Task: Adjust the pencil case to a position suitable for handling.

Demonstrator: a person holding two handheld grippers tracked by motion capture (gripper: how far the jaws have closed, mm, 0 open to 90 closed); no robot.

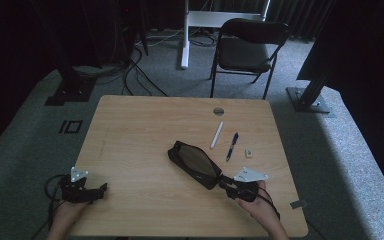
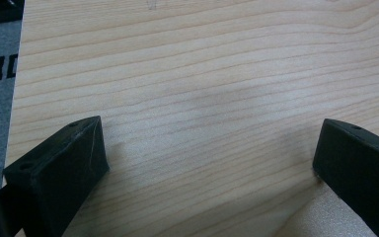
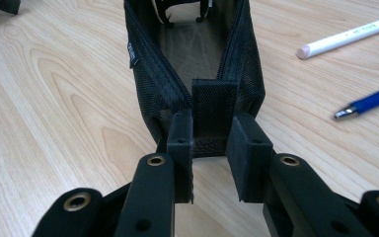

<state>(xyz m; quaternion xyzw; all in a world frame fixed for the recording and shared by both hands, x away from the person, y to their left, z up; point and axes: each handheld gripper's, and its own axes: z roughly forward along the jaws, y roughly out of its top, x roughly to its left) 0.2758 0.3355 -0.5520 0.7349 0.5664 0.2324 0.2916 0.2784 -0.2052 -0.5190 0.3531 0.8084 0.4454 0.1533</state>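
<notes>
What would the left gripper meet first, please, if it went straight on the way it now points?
Probably nothing at first: ahead of the left gripper, whose fingers stand wide apart, lies bare light wooden table. In the high view it points roughly toward the black mesh zip pouch, far off; depth is unclear.

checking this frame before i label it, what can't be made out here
- Inside of the black mesh pouch: dark in the right gripper view, contents unclear.
- Small pale item beside the blue pen: too small in the high view to identify.
- Left tool: jaw bases cut off by the frame's bottom edge.

Left half of table [image 1: 130,150] free; pouch [image 1: 195,162], pencil [image 1: 216,135], pen [image 1: 231,146] crowd right.
</notes>
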